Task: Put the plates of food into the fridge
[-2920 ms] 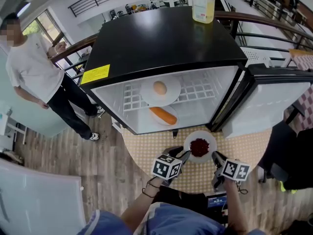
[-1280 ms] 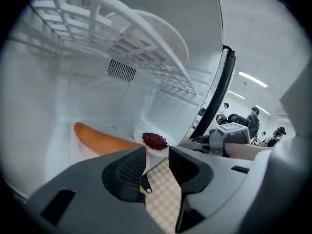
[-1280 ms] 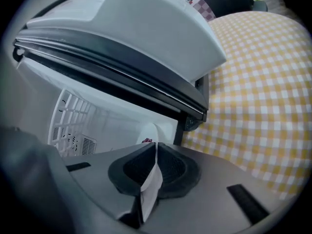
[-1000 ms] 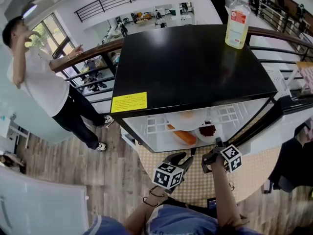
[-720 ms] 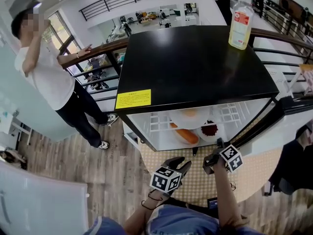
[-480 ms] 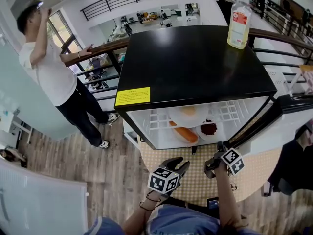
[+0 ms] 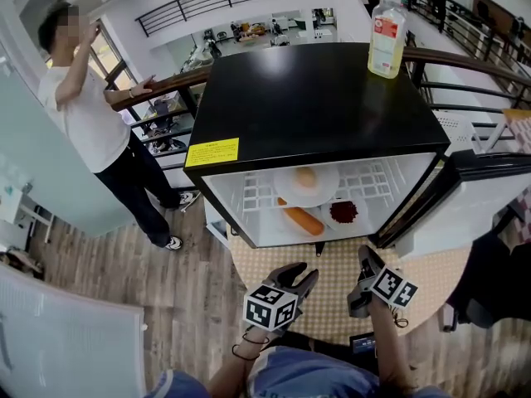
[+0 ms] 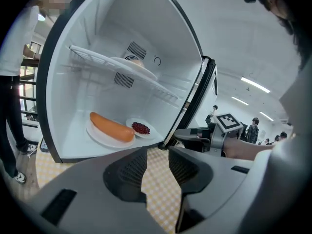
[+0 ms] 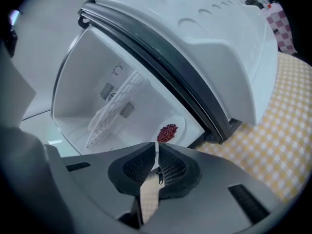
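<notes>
The open fridge [image 7: 319, 98] holds three plates. A bun-like food sits on a white plate [image 7: 305, 182] on the wire shelf. Below, on the fridge floor, lie the sausage plate [image 7: 300, 220] and the small plate of red beans [image 7: 343, 212] to its right. The left gripper view shows the sausage plate [image 8: 109, 129] and bean plate [image 8: 140, 128] side by side. My left gripper [image 7: 299, 279] hovers open over the table, nothing between its fingers. My right gripper [image 7: 365, 264] is shut and empty in front of the fridge mouth, with the bean plate [image 9: 167, 132] ahead of it.
The fridge door [image 7: 477, 193] stands open to the right, close to my right gripper. A bottle [image 7: 383, 27] stands on the black fridge top. The fridge sits on a round yellow-checked table [image 7: 332, 282]. A person [image 7: 87, 135] stands at the left by a railing.
The bean plate, earlier on the table between my grippers, now lies inside the fridge. My right gripper has let it go and drawn back from the fridge mouth. The left gripper barely moved.
</notes>
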